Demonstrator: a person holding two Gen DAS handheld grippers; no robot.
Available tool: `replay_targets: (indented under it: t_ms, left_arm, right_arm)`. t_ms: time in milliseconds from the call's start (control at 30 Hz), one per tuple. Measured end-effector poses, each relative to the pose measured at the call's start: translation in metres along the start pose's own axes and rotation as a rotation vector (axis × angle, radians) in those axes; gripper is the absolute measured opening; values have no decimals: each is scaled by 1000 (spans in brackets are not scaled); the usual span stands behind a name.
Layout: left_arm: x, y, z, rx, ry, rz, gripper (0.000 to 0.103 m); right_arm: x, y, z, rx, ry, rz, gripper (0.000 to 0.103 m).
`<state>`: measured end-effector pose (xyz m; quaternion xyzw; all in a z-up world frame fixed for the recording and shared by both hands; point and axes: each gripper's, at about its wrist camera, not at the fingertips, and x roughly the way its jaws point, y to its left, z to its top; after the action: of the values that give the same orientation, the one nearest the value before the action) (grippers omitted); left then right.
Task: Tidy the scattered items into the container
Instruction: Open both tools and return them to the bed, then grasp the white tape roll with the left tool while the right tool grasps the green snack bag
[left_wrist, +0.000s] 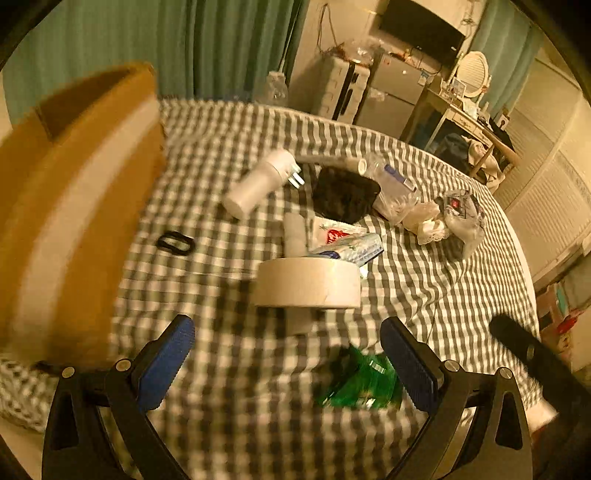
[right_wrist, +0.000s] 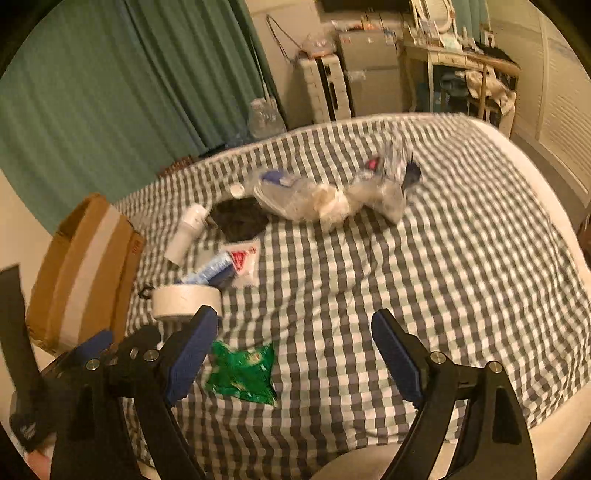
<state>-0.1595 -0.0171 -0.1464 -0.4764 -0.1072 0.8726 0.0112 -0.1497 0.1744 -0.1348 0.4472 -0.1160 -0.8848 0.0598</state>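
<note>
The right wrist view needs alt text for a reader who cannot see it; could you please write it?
The right gripper, open and empty, hangs over a grey-and-white checked bed cover beside a crumpled green foil wrapper. Farther left lie a white tape roll and a brown cardboard box.

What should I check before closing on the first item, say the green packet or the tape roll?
1. Left gripper open with nothing between the pads: ok.
2. Right gripper open and holding nothing: ok.
3. Green packet lying flat on the checked bedspread, nothing on top of it: ok.
4. Tape roll free to lift: cannot tell; the blue-and-white packet lies close behind it, contact unclear.
5. Cardboard box open at the top and beside the items: ok.
6. Room inside the box: cannot tell; its inside is hidden from both views.
</note>
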Motion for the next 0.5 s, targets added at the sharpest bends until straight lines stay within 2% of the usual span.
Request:
replay_targets:
  t_ms: [133,233,267,333,400,500]
  left_arm:
    - [37,-5,6,-13,67,-83,103]
    - [55,-3,7,-28,85,-88,103]
    - [60,-1,8,-34,90,-93,101]
    - [63,3,8,-38,92,-99,84]
    - [62,6,8,-33,101,-118,84]
    - [49,9,8,0,84,-92,84]
  right_arm:
    - [15,-6,-2,39,48,27,85]
    - [21,-11,-1,66,54,28,85]
    - [25,-12,-1,69,71,27,85]
    - [32,-11,-2,68,98,15,85]
    - [35,-8,-4,60,111,3,85]
    - [34,2,-9,46,119,26,85]
